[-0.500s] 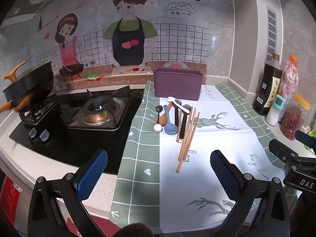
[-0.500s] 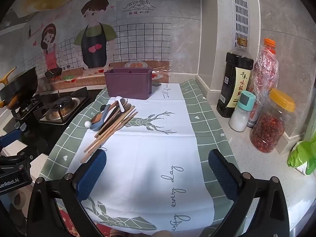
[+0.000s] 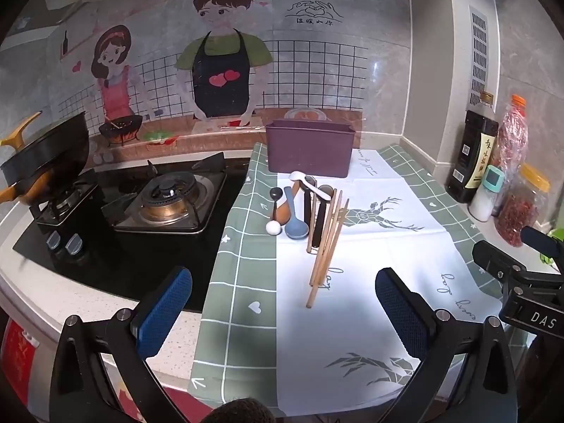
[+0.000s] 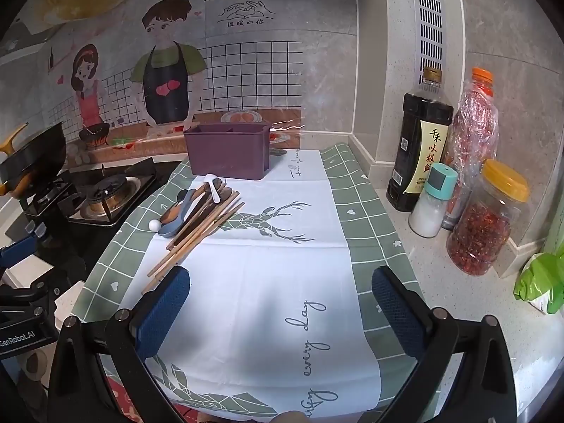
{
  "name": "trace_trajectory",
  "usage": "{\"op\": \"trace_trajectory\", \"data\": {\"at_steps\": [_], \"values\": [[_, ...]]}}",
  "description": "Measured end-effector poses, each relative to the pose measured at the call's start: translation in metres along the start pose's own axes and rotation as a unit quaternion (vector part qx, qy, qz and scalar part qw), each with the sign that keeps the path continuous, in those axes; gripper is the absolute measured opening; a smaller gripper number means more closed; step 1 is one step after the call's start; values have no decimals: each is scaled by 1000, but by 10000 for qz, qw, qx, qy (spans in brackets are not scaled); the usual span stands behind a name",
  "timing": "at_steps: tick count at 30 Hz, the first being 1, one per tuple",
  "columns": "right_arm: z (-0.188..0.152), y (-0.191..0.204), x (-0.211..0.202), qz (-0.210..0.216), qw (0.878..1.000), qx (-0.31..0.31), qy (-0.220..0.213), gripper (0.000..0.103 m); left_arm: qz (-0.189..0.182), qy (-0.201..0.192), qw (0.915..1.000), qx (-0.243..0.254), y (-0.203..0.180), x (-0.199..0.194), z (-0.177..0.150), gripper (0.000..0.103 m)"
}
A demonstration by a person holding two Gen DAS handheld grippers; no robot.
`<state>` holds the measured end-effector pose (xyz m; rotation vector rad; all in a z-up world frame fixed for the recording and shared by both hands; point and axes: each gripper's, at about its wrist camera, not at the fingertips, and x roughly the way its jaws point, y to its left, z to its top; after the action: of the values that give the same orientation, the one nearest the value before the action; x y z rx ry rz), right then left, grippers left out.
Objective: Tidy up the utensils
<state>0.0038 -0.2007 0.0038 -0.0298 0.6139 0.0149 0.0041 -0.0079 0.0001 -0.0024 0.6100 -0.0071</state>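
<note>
Both hand-held grippers are spread wide, nothing between the pads. Left hand-held gripper (image 3: 282,306) hovers over the near edge of the bench (image 4: 458,317), angled down, with the near chopstick tips just ahead of it. Right hand-held gripper (image 4: 280,306) hovers over the bare white middle of the cloth (image 4: 268,282), also angled down; its left pad sits close to the chopstick tips in view, contact not visible.

Utensils are in one loose pile on the cloth, left of the deer print and just in front of the purple organizer box (image 3: 310,148):
- wooden chopsticks (image 3: 326,246), several, fanned, running from the pile toward the near edge
- blue spoon (image 3: 295,227), bowl toward the camera
- brown wooden spoon (image 3: 284,209), beside the blue one
- white spoon (image 3: 312,185), lying across the top of the pile nearest the box
- two dark-handled pieces (image 3: 319,218), parallel to the chopsticks
- small dark spoon (image 3: 275,194) and a white ball-shaped end (image 3: 273,227) at the left edge of the pile

The box stands upright at the back of the cloth, near the wall; right view shows a divider inside. Contents cannot be seen.

Left of the cloth: gas stove (image 3: 165,201) with a black pan (image 3: 46,155) on the far burner. Right side, on the bench against the wall: soy sauce bottle (image 4: 417,151), salt shaker (image 4: 431,201), jar of dried chilli (image 4: 488,222), orange-capped bottle (image 4: 476,130), green bag (image 4: 539,282).
</note>
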Motion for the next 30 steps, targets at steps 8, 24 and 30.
{"op": "trace_trajectory", "data": {"at_steps": [8,24,30], "values": [[2,-1,-1,42,10000,11,-25,103,-57,36,10000,28,2,-2,-2,103],[1,8,-9,82,9999,-103,-88,103,-23,-35,10000,27,4,-12,-5,103],[2,7,-8,52,9999,-85,-87,103,-29,-30,10000,15,5,-13,-4,103]]}}
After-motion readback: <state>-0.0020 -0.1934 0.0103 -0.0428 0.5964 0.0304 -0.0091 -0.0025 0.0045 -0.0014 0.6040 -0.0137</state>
